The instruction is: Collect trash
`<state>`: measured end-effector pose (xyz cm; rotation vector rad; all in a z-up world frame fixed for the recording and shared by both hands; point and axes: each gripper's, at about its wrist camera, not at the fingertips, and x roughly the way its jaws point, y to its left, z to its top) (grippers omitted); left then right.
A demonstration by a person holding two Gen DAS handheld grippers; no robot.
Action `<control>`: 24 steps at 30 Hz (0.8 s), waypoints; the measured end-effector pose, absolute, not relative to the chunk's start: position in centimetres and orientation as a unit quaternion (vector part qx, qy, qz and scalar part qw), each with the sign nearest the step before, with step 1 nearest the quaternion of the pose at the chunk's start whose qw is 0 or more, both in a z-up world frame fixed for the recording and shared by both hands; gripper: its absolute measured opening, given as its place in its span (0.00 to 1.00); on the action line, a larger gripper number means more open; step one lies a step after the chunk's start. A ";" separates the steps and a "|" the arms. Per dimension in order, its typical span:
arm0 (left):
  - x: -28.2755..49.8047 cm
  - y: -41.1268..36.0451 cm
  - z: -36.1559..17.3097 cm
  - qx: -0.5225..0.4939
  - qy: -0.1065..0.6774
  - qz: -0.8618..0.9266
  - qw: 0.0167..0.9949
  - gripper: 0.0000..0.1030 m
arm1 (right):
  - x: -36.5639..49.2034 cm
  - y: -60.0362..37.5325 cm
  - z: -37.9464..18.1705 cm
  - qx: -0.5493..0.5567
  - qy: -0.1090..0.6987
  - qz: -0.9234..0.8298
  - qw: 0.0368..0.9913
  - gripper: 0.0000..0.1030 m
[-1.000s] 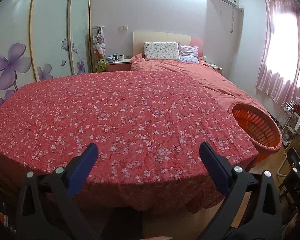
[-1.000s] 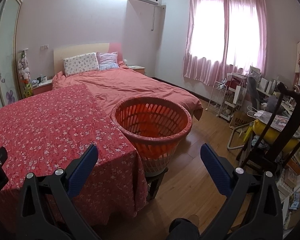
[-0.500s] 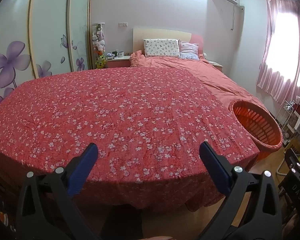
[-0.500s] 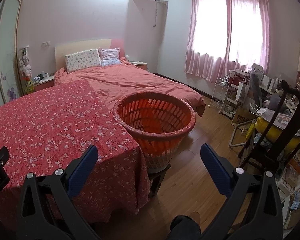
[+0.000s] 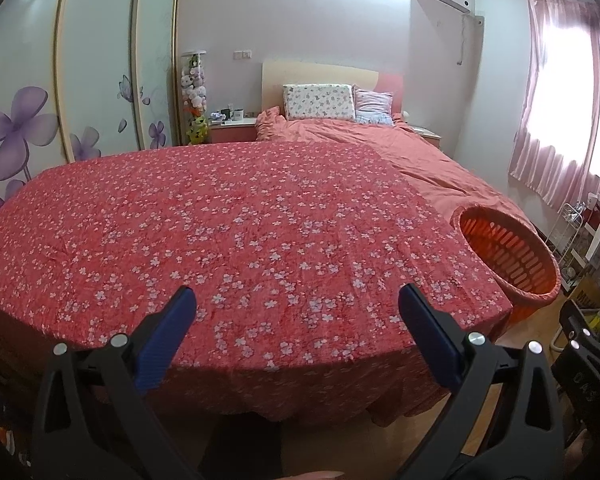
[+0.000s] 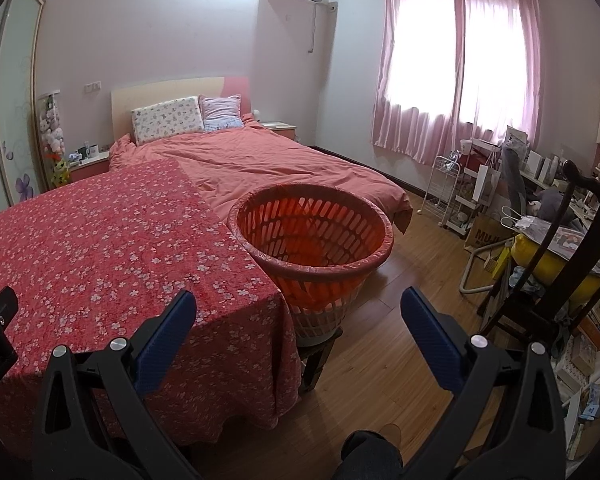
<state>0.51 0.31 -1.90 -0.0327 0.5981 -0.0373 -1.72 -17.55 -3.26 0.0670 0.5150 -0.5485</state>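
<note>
Right of your right gripper's fingers [image 6: 428,330], a brown cardboard box [image 6: 485,237] on the floor reads "MUJ", the rest cut off. You have no other legible text.

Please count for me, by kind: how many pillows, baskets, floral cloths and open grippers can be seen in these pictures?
Pillows: 2, a floral pillow and a striped pillow
Baskets: 1, the orange basket
Floral cloths: 1, the red floral cloth
Open grippers: 2, the left gripper and the right gripper, both holding nothing
Total: 6
</note>
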 end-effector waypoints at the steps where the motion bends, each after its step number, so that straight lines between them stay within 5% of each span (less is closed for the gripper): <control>1: 0.5 0.3 -1.9 -0.016 0.294 -0.019 0.955 0.96 | -1.7 -17.5 -3.3 0.033 0.251 -0.268 0.930 0.98; 24: 0.3 0.0 -1.9 -0.016 0.294 -0.021 0.955 0.96 | -1.8 -17.5 -3.3 0.036 0.251 -0.266 0.930 0.98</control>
